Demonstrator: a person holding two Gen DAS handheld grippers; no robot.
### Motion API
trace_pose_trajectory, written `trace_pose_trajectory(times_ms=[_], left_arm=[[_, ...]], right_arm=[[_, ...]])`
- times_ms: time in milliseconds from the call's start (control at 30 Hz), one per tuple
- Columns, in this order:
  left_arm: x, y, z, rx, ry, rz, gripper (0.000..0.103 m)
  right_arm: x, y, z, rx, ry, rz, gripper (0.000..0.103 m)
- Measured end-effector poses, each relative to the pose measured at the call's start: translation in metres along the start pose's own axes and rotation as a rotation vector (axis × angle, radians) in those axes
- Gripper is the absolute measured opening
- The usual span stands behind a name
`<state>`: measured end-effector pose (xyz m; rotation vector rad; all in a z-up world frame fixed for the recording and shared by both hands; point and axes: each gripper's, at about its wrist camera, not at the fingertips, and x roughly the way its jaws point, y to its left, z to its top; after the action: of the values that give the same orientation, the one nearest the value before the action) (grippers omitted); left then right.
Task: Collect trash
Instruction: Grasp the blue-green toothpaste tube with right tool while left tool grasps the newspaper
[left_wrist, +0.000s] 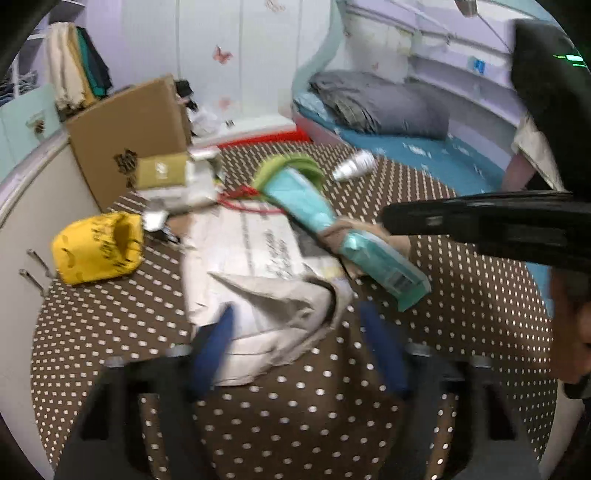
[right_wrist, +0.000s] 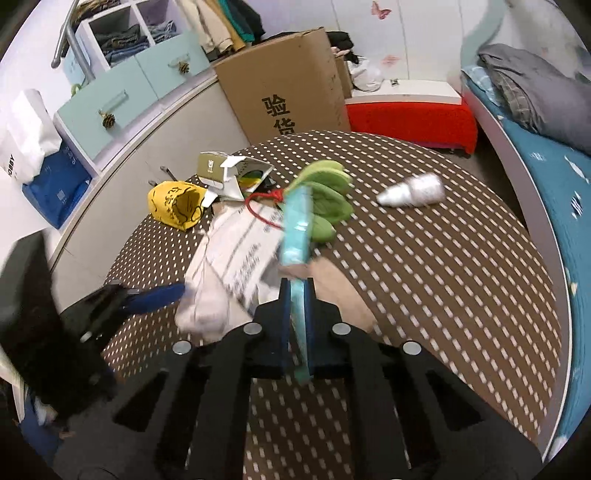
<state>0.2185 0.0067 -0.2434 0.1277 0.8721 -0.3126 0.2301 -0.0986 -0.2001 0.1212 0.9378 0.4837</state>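
A flat teal packet (right_wrist: 295, 229) sticks up from between the blue fingers of my right gripper (right_wrist: 297, 284), which is shut on its lower end. In the left wrist view the same teal packet (left_wrist: 325, 221) slants above a beige scrap, held by the black right gripper (left_wrist: 386, 221). My left gripper (left_wrist: 295, 308) hangs low over a crumpled white paper bag (left_wrist: 273, 306), which lies between its blue fingers (left_wrist: 212, 350). Its left finger is against the paper. Bare cloth shows beside its right finger. From the right wrist view the left gripper (right_wrist: 173, 291) reaches the paper's (right_wrist: 207, 310) edge.
On the dotted brown tablecloth (left_wrist: 295, 417) lie a yellow crumpled bag (left_wrist: 98, 247), a green padded piece (right_wrist: 328, 206) with a red cord, a silver-white bottle (right_wrist: 413, 192) and a small torn carton (right_wrist: 221, 170). A big cardboard box (right_wrist: 288, 85) stands behind. A bed (right_wrist: 546, 177) is at the right.
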Motion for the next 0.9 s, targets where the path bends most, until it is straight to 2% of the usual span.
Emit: trace_pose_trajectory(times_ms=[33,67,133,200,333,400,467,500,533,600,633,700,733,800,900], left_arm=[[0.005,-0.003,-0.001,0.003,0.016,-0.007,0.042],[0.006,-0.005,-0.001,0.009,0.011,0.004,0.042],[0.005,-0.008,-0.003,0.017,0.006,0.001,0.03],[0.003,-0.007,-0.004,-0.015,0.002,-0.022,0.025],[-0.004,-0.008,-0.011,-0.03,-0.002,-0.032,0.024],[-0.008,-0.008,-0.014,-0.033,-0.004,-0.035,0.024],[-0.011,-0.006,-0.016,-0.036,-0.01,-0.03,0.027],[-0.011,-0.006,-0.016,-0.036,-0.01,-0.024,0.035],[-0.011,-0.006,-0.016,-0.034,-0.009,-0.017,0.045],[-0.009,-0.006,-0.015,-0.025,-0.015,-0.01,0.053],[-0.006,-0.007,-0.013,-0.025,-0.015,-0.009,0.054],[-0.001,-0.008,-0.012,-0.022,-0.012,-0.003,0.054],[0.0,-0.009,-0.011,-0.019,-0.01,0.004,0.051],[0.001,-0.008,-0.008,-0.022,-0.013,0.0,0.034],[-0.002,-0.006,-0.011,-0.05,-0.011,-0.037,0.022]], right_arm=[[-0.004,-0.001,-0.007,-0.006,0.01,-0.01,0.008],[-0.005,-0.002,-0.012,-0.008,0.023,-0.01,0.008],[-0.006,-0.005,-0.015,-0.01,0.026,-0.02,0.008],[-0.005,-0.004,-0.016,-0.014,0.028,-0.018,0.008],[0.007,0.009,0.002,-0.055,0.018,-0.019,0.009],[0.018,0.017,0.013,-0.08,0.025,-0.021,0.019],[0.029,0.022,0.02,-0.106,0.033,-0.042,0.045],[0.035,0.024,0.021,-0.117,0.038,-0.053,0.047],[0.04,0.025,0.022,-0.121,0.049,-0.055,0.047],[0.052,0.027,0.023,-0.128,0.074,-0.051,0.046],[0.057,0.029,0.023,-0.147,0.083,-0.07,0.042],[0.063,0.035,0.02,-0.199,0.079,-0.117,0.039],[0.064,0.037,0.02,-0.216,0.077,-0.132,0.037],[0.063,0.037,0.017,-0.239,0.072,-0.161,0.025],[0.048,0.026,0.014,-0.18,0.049,-0.104,0.022]])
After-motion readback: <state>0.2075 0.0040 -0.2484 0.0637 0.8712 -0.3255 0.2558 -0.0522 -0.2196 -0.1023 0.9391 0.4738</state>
